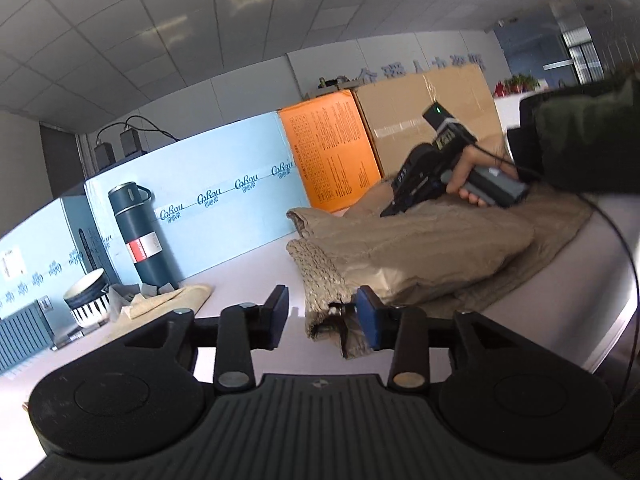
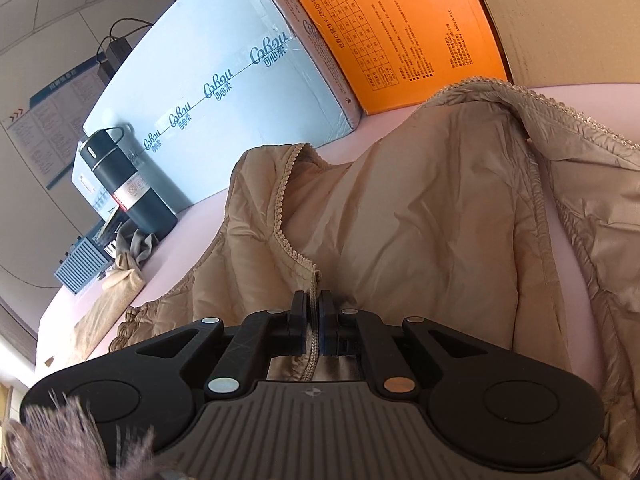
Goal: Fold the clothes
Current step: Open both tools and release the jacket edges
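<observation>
A beige quilted jacket [image 1: 420,252] lies partly folded on the pale pink table [image 1: 248,276]; it fills the right wrist view [image 2: 420,216]. My left gripper [image 1: 322,312] is open, with the jacket's knitted cuff [image 1: 320,276] just ahead between the fingers, not pinched. My right gripper [image 2: 314,316] is shut on the jacket's lace-trimmed edge [image 2: 314,344]. In the left wrist view the right gripper [image 1: 404,200] rests on top of the jacket, held by a hand.
A dark blue thermos [image 1: 140,236] and a striped bowl [image 1: 86,300] stand at the left by a folded beige cloth [image 1: 172,300]. Light blue [image 1: 224,196], orange [image 1: 332,156] and brown boxes [image 1: 432,120] line the table's far side. A cable [image 1: 624,248] hangs at the right.
</observation>
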